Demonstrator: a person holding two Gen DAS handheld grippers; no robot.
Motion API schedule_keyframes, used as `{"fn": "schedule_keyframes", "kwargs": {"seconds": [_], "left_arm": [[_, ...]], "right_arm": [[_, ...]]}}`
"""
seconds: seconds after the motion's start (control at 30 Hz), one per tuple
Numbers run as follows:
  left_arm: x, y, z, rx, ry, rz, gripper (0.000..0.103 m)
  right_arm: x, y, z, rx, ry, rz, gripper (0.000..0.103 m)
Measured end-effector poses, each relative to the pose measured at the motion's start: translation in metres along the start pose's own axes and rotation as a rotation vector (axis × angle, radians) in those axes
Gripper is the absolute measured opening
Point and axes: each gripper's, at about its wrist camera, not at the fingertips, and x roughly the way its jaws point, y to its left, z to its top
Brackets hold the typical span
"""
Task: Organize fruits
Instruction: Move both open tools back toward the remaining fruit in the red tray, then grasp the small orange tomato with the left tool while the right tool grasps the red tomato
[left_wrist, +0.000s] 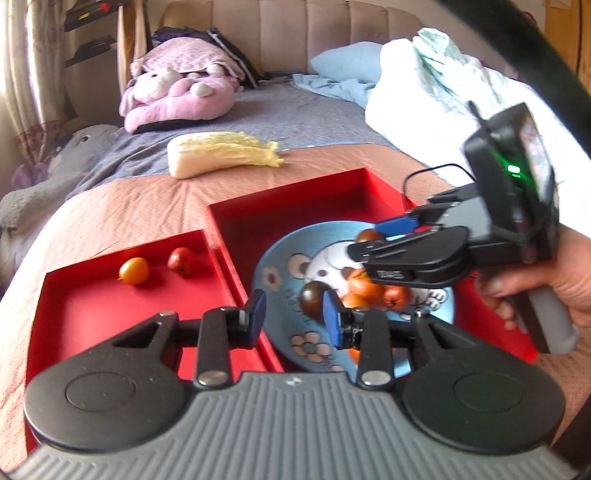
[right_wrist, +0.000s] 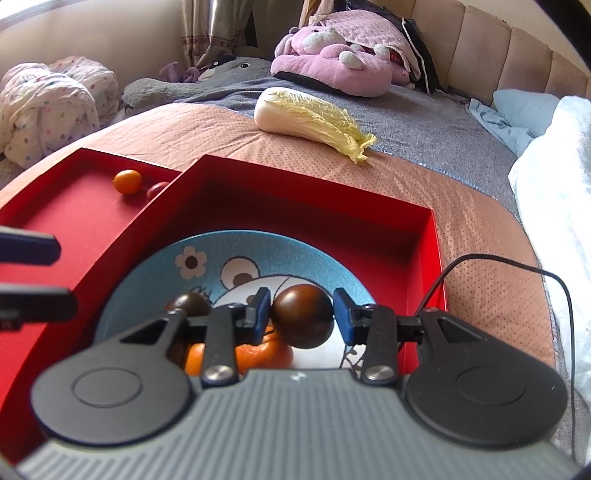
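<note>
Fruit sorting underway on the bed (left_wrist: 122, 206): blue cartoon plate (right_wrist: 155, 280) sits in the larger red tray (right_wrist: 424, 258), w/ a smaller red tray (left_wrist: 92, 314) touching its left side. Smaller tray already holds an orange kumquat-like fruit (left_wrist: 134, 270) & a red one (left_wrist: 181, 260).

Right gripper (right_wrist: 302, 312) has a dark brown tomato (right_wrist: 303, 316) between its jaws; pads look touching both sides, so prob clamped on it, over the plate. Whether it's lifted clear or resting on the orange fruits (right_wrist: 255, 352) underneath — can't tell. Second dark tomato (right_wrist: 190, 302) sits on the plate just left.

Left gripper (left_wrist: 295, 317) hovers at the plate's near-left edge, jaws apart, nothing between them.

Doing it well, IMO: squeeze light — thin-skinned tomato will bruise or split if over-gripped. Lift straight up first so the orange ones below don't get nudged & roll. Clear the tray walls before crossing over, then set down low, don't drop; round fruit will roll on the flat tray floor. Keep the left gripper out of the right's path, they're close.
</note>
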Motion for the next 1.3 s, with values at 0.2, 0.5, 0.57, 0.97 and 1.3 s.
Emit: {"fn": "schedule_keyframes", "kwargs": {"seconds": [0.2,0.5,0.57,0.97,1.3], "left_arm": [[-0.006,0.019,-0.002,-0.038,0.0,0.04,0.039],[-0.01,0.038,-0.004,-0.075,0.004,0.091,0.039],[-0.01,0.041,-0.005,-0.083,0.006,0.101,0.039],[-0.004,0.068,-0.016,-0.135,0.031,0.15,0.04],[0.01,0.098,-0.022,-0.172,0.045,0.171,0.04]], "right_arm": [[-0.016,0.0,0.001,-0.018,-0.043,0.017,0.042],[-0.041,0.017,0.007,-0.073,-0.084,0.053,0.042],[-0.046,0.024,0.008,-0.084,-0.094,0.067,0.042],[-0.051,0.081,0.034,-0.179,-0.141,0.152,0.042],[-0.026,0.106,0.054,-0.212,-0.13,0.16,0.042]]}}
